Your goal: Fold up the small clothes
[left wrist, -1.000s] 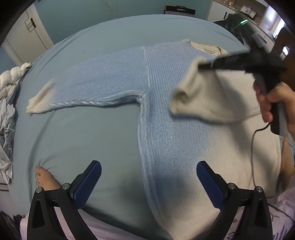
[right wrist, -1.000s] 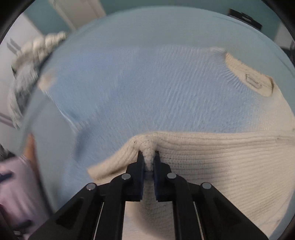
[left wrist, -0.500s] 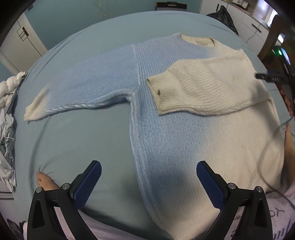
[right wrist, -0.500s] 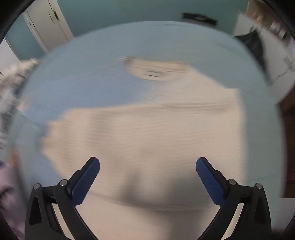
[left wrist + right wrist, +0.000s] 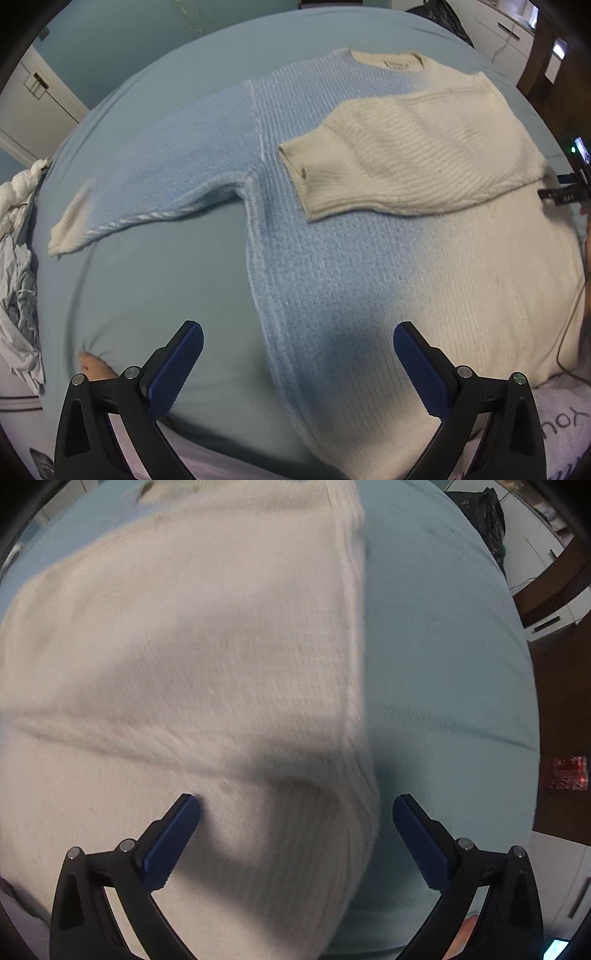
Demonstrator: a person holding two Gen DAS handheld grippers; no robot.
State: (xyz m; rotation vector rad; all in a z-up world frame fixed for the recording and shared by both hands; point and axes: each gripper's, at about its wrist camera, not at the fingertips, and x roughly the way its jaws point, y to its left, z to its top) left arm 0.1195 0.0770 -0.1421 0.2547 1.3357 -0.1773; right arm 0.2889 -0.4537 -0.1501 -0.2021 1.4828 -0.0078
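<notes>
A pale blue bed [image 5: 140, 295] fills the room's middle, with a sweater [image 5: 369, 266] spread flat across it, blue on the left, cream on the right. Its cream sleeve [image 5: 399, 162] lies folded over the chest; the blue sleeve [image 5: 155, 184] stretches out left. The left gripper [image 5: 297, 365] hovers near the hem, fingers apart and empty. The right gripper [image 5: 295, 840] hangs over the sweater's right edge, fingers also wide apart.

Right wrist view is motion-blurred: sweater [image 5: 207, 672] knit reads soft, its left side and hem cut off by the frame. Left wrist view: right gripper [image 5: 569, 188] mostly cropped at the right edge, jaws not visible; neck label [image 5: 397, 64] too small to read.
</notes>
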